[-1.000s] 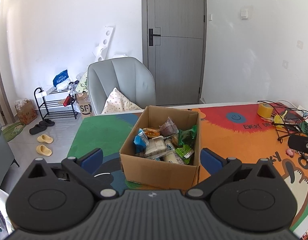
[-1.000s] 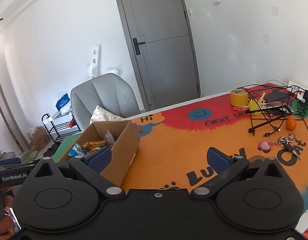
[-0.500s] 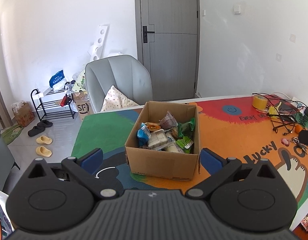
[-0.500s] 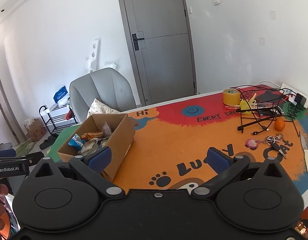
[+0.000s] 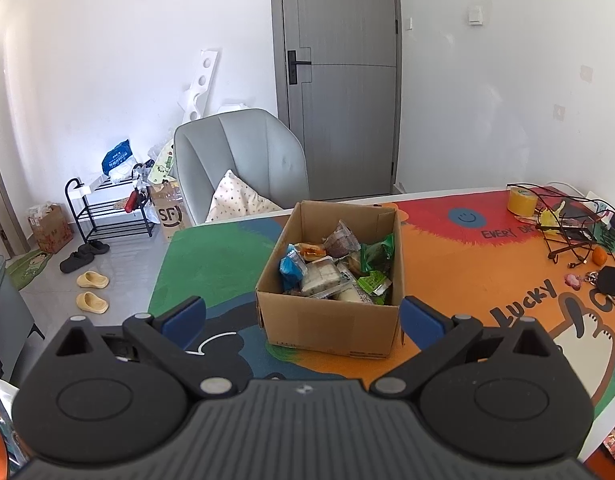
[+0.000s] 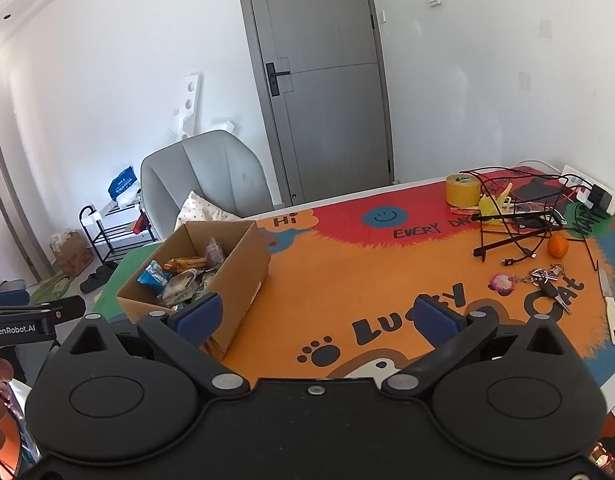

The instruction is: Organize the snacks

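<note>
An open cardboard box [image 5: 327,326] full of wrapped snacks [image 5: 331,276] stands on the colourful table mat; it also shows in the right wrist view [image 6: 243,280] at the left. My left gripper [image 5: 303,318] is open and empty, held back from the box's near wall. My right gripper [image 6: 315,318] is open and empty, above the orange part of the mat, to the right of the box. The left gripper's body [image 6: 31,320] shows at the left edge of the right wrist view.
A grey chair [image 5: 243,160] with a cushion stands behind the table. At the right end lie a yellow tape roll [image 6: 462,190], a black wire rack with cables [image 6: 519,216], an orange [image 6: 557,246], keys [image 6: 545,280] and a knife [image 6: 609,308]. A shoe rack [image 5: 107,208] stands on the floor.
Both grippers have pulled back and risen away from the box, so more of the table shows. Both stay open and empty.
</note>
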{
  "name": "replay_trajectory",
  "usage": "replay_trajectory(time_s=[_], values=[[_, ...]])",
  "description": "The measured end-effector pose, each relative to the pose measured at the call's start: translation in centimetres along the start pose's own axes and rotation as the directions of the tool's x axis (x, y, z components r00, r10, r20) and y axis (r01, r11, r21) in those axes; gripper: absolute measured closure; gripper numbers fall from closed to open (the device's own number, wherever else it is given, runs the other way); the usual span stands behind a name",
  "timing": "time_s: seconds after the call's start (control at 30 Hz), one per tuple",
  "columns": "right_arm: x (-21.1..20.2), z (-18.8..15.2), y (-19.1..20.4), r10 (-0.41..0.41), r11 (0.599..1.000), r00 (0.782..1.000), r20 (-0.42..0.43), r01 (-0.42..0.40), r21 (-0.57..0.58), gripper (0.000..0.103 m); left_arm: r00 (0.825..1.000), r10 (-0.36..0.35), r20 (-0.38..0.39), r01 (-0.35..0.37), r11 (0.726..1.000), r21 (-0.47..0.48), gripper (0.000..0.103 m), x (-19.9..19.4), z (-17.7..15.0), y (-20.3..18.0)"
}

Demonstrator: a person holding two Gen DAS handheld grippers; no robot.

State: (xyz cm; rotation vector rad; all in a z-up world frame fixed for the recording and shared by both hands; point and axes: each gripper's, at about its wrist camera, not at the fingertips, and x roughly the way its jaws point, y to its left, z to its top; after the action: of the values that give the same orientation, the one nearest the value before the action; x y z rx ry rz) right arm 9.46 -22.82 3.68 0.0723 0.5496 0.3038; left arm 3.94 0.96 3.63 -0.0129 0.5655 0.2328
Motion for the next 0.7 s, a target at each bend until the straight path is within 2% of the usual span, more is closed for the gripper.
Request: replay_trajectory(time_s=[0.7], values=[[0.18, -0.18, 0.41, 0.002, 1.000, 1.000, -0.011, -0.002, -0.015, 0.000, 1.000, -0.016, -0.009, 0.016, 1.000, -0.014, 0.000, 0.02, 0.01, 0.24]])
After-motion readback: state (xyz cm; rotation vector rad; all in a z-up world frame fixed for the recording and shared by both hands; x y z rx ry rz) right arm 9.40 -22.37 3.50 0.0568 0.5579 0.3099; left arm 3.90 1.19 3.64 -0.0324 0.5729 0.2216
